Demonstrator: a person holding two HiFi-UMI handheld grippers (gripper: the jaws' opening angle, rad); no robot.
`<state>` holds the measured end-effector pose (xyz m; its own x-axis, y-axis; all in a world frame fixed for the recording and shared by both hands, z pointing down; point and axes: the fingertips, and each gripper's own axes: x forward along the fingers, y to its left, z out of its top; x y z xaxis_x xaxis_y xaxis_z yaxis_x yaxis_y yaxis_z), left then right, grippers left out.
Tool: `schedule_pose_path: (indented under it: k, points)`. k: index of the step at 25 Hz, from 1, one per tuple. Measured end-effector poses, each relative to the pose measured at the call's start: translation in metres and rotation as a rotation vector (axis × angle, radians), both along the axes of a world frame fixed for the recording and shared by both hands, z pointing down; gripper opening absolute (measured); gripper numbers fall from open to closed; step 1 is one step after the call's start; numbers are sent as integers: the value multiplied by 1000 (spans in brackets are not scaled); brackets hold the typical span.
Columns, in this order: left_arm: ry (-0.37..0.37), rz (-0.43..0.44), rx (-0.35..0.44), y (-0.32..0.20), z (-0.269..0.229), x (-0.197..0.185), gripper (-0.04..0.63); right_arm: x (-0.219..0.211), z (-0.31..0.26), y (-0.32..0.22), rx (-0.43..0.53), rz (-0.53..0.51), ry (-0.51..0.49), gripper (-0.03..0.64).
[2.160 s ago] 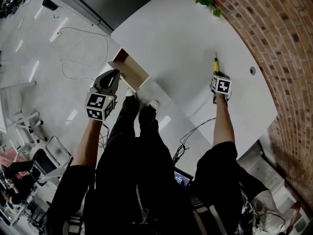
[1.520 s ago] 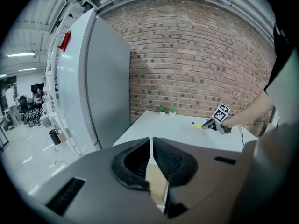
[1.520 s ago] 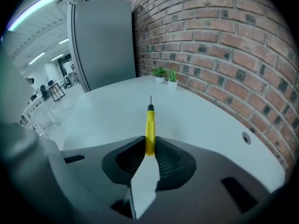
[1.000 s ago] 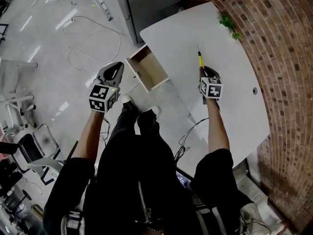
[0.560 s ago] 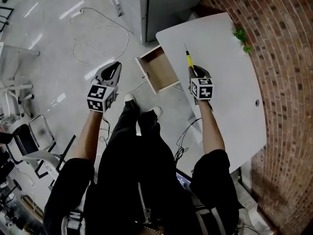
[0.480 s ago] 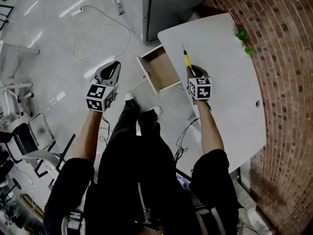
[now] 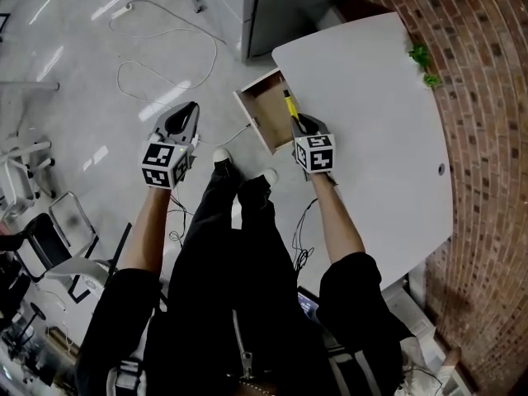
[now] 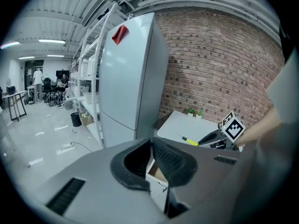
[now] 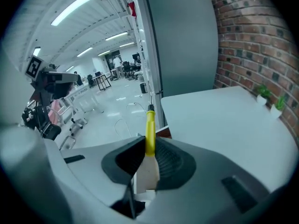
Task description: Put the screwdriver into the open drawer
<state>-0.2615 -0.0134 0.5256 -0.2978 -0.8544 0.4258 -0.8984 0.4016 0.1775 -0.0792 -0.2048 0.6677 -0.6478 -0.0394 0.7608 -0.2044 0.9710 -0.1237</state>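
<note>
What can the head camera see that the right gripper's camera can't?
Only the head view shows the person's black trousers and white shoes. Only the right gripper view shows the long ceiling lights and, close up, the right gripper clamped on a handle. Both show the yellow-handled screwdriver, the white table and the red brick wall.
</note>
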Motion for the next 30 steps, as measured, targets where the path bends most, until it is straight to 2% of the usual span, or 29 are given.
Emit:
schedule_pose_path:
  k: [5, 10, 14, 21, 28, 30]
  points:
    - [27, 24, -24, -4, 20, -15, 35, -4, 38, 25, -50, 5, 58, 77]
    - [58, 61, -51, -9, 44, -31, 35, -1, 78, 35, -120, 134, 106, 77]
    - [78, 82, -48, -17, 58, -43, 35, 4, 111, 40, -133, 242, 151, 77]
    - [123, 136, -83, -17, 94, -37, 35, 18, 173, 33, -181, 518, 204, 77]
    - [140, 150, -124, -1, 129, -34, 35, 36, 208, -2, -189, 872, 202, 77]
    - [143, 159, -136, 4, 138, -33, 35, 37, 217, -10, -175, 926, 197, 77]
